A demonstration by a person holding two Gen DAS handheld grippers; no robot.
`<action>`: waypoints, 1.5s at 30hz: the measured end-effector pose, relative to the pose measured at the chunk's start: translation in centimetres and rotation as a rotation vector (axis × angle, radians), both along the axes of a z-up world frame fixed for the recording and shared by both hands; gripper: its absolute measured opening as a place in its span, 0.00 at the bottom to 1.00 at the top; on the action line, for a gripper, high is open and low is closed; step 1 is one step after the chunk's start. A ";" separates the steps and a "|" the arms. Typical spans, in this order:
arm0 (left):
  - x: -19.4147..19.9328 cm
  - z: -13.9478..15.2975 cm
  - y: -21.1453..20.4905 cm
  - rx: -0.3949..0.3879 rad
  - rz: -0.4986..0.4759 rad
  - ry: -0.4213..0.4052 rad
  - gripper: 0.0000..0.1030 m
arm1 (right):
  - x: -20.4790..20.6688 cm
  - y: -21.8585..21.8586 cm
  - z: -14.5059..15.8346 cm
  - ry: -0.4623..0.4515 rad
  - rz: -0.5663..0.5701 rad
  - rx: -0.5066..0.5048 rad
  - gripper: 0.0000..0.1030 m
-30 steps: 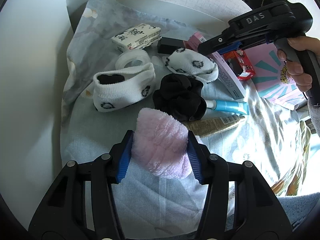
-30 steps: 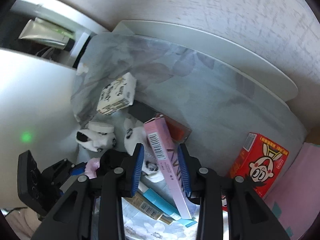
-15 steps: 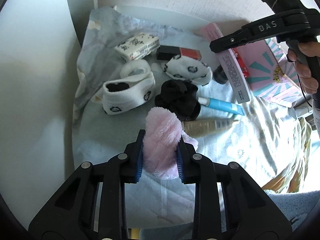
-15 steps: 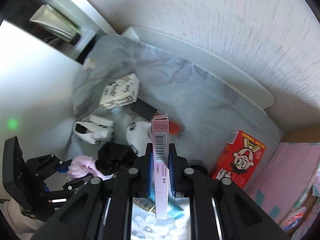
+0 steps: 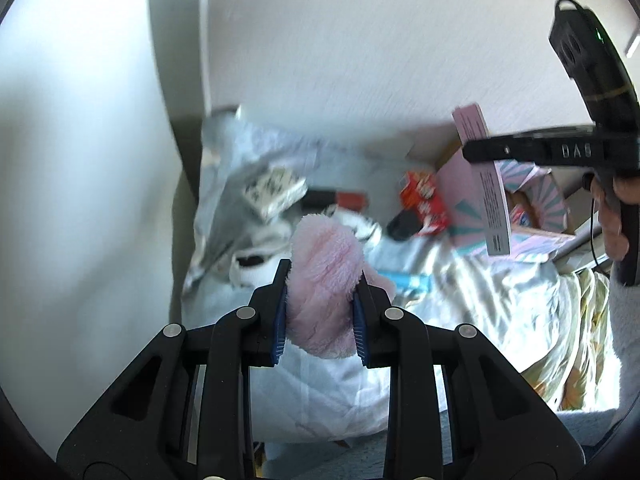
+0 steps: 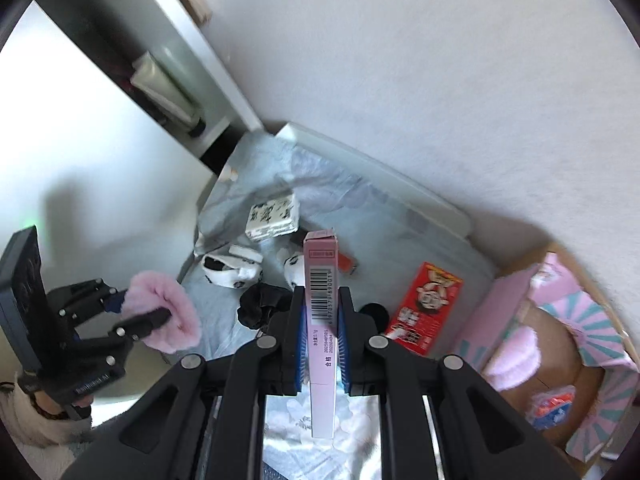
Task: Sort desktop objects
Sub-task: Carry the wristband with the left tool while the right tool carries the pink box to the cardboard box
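My left gripper (image 5: 322,280) is shut on a pink fluffy hair band (image 5: 324,256) and holds it above the blue floral cloth (image 5: 460,320). In the right wrist view the same left gripper (image 6: 138,314) shows at the left with the pink fluffy hair band (image 6: 168,312) squeezed in it. My right gripper (image 6: 322,300) is shut on a slim pink box (image 6: 320,360) with a barcode, held upright over the clutter. From the left wrist view, the right gripper (image 5: 480,152) and its slim pink box (image 5: 490,200) hang at the upper right, in a hand (image 5: 612,216).
On the cloth lie white patterned socks (image 6: 232,270), a black scrunchie (image 6: 260,304), a white printed packet (image 6: 274,216), a red snack box (image 6: 424,308) and a blue tube (image 5: 404,280). A pink carton with teal rays (image 6: 560,320) stands open at the right. A white wall rises behind and a shelf (image 6: 164,88) stands at the left.
Both grippers closed on their items and rose. The hair band and the slim pink box left the cloth, and the clutter now looks smaller and farther below.
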State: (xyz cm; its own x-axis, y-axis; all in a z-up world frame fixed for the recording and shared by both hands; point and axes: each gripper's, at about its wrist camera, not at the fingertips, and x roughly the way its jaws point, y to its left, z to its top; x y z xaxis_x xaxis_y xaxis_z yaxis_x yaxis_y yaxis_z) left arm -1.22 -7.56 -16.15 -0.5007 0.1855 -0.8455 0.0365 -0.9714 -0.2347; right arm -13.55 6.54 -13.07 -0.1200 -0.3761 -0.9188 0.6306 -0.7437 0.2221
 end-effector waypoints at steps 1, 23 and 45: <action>-0.2 0.7 0.2 -0.003 -0.007 0.012 0.23 | 0.2 0.7 0.8 0.009 -0.006 -0.004 0.12; -9.8 9.6 15.9 -0.014 -0.365 0.133 0.23 | 0.3 18.1 7.2 0.124 -0.299 0.026 0.12; -17.9 1.1 31.0 -0.110 -0.528 -0.055 0.24 | -4.6 30.1 1.1 0.044 -0.428 0.079 0.12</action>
State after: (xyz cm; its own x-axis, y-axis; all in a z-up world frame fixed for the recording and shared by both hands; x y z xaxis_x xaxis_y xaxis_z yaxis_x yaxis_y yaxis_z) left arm -19.13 23.42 -15.06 -0.3177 0.3092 -0.8964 -0.4541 -0.8795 -0.1424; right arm -18.16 36.61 -11.99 -0.2896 -0.2122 -0.9333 0.2690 -0.9539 0.1334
